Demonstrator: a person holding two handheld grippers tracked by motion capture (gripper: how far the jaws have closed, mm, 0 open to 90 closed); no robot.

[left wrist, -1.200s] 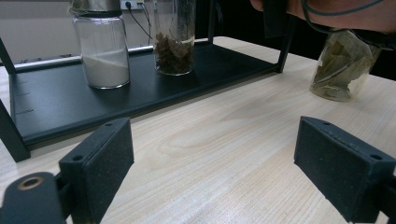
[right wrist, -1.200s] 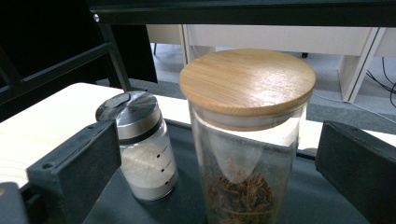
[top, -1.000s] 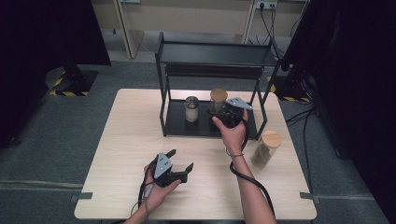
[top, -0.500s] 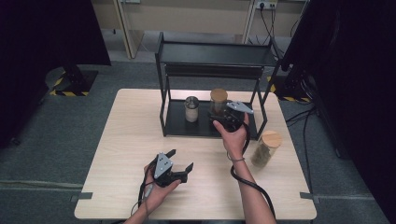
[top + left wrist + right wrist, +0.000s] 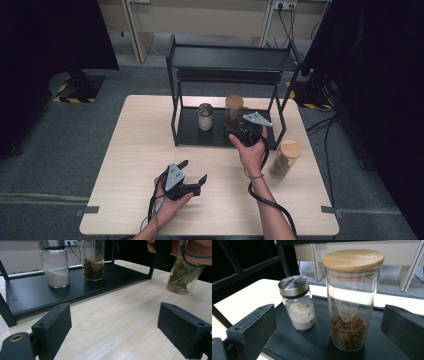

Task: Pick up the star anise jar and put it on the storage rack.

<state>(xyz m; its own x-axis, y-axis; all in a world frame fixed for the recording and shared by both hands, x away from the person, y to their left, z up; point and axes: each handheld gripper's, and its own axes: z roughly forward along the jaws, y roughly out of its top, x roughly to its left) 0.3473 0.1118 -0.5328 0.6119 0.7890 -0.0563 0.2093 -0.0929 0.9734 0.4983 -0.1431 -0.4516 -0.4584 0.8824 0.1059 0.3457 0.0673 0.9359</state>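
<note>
Right claw [image 5: 234, 131] at the front edge of the black rack's [image 5: 200, 135] lower shelf, jaws spread wide, holding nothing. Between and just beyond the jaws: tall glass jar [image 5: 352, 302] with wooden lid, brown dried matter in its bottom third, upright on the shelf. The jaws flank it without touching. To that jar's left in the right gripper view, a shorter jar [image 5: 298, 303] with metal cap and white powder, upright, close beside but apart. The rack's front right post [image 5: 282, 125] stands just right of this claw's hand.

A third jar [image 5: 285, 159], wooden lid, leafy contents, stands on the worktop [image 5: 135, 150] outside the rack, right of the forearm.

Left claw [image 5: 192, 172] is nearer the person, well apart from the rack, jaws wide open over bare worktop, empty.
</note>
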